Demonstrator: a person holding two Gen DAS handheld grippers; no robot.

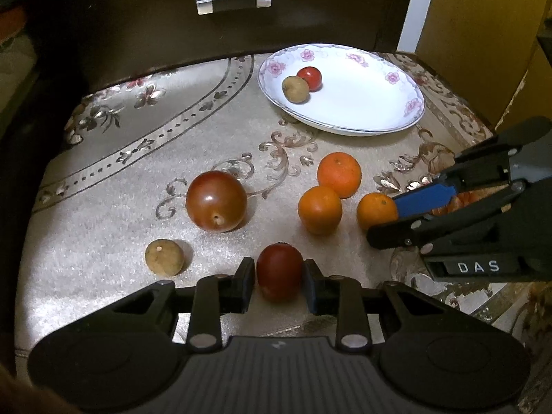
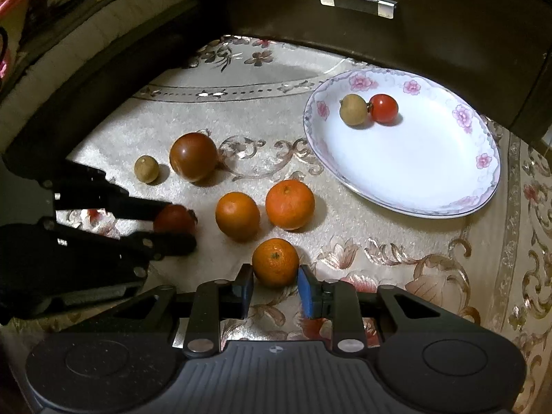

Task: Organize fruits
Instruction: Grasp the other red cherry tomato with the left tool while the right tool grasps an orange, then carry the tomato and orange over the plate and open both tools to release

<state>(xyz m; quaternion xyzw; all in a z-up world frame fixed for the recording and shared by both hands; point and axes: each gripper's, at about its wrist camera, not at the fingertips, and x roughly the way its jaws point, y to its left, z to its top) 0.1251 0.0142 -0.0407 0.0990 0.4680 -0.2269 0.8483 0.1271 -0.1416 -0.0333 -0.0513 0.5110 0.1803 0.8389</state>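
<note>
Roughly a quarter done, by my reckoning: the white plate [image 2: 414, 186], oval, glossy, rimmed with pink flowers, holds only two pieces, a tan round fruit [image 2: 353, 109] touching a small red tomato [image 2: 383, 108] near its far side. Six pieces remain on the tablecloth [image 1: 114, 207], a pale, slightly shimmering fabric with scrollwork in bronze. Left gripper [image 1: 278, 281] has its jaws clamped on a dark red tomato [image 1: 279, 272], smooth and oval, at the near edge of the cloth; pads press both flanks. Right gripper [image 2: 275, 283] is closed on a small orange [image 2: 275, 262], dimpled skin, green stem scar facing up; one black pad and one blue pad meet its sides. Both fruits look to be resting on the cloth, not lifted, though I cannot be sure. Two more oranges [image 2: 264, 210] sit touching each other just beyond, between the grippers and the plate. Further left, a large brownish-red tomato [image 1: 216, 200], shiny, near-spherical, with a small matte tan fruit [image 1: 163, 256] just beside it. Dark cabinet front with a clear handle [image 1: 234, 1] stands behind the table. Remaining work, as I judge it: carry both gripped pieces to the plate, then the other four.
</note>
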